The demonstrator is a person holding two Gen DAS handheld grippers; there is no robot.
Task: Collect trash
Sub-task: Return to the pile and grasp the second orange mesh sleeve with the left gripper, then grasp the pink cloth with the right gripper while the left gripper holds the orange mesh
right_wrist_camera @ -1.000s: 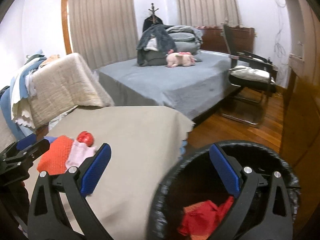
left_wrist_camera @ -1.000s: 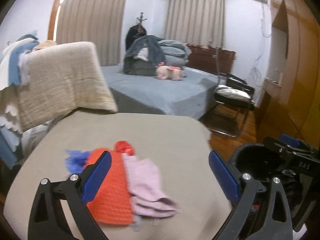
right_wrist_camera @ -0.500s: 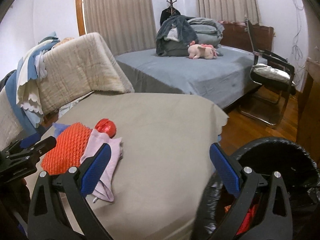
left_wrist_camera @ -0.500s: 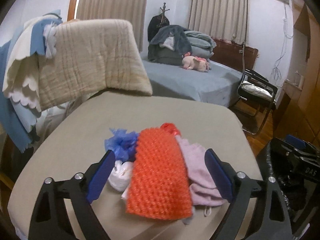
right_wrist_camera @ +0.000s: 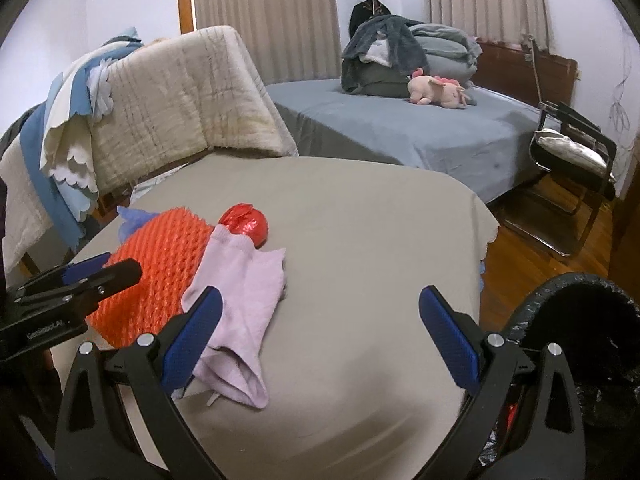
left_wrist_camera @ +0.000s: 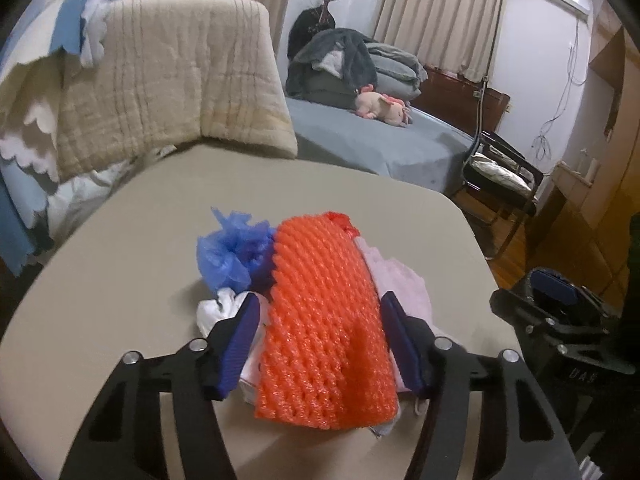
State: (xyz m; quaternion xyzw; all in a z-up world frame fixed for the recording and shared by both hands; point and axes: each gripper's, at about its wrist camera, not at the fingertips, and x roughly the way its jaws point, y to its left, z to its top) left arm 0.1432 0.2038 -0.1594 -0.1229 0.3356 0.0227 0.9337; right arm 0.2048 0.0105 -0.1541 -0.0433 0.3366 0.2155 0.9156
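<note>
Left claw (left_wrist_camera: 320, 344) closing around the orange foam net (left_wrist_camera: 320, 320) between its fingers; squeeze gently mid-net. Right claw (right_wrist_camera: 320, 336) spread, empty.

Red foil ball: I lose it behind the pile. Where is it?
Right wrist view: the red foil ball lies on the beige table, at the pile's far end, touching the lilac cloth.

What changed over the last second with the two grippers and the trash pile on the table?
The left gripper came in over the pile and is closing around the orange foam net, pads not clearly pressing yet. The right gripper swung from the black bin toward the table, open. The pile itself stayed put.
</note>
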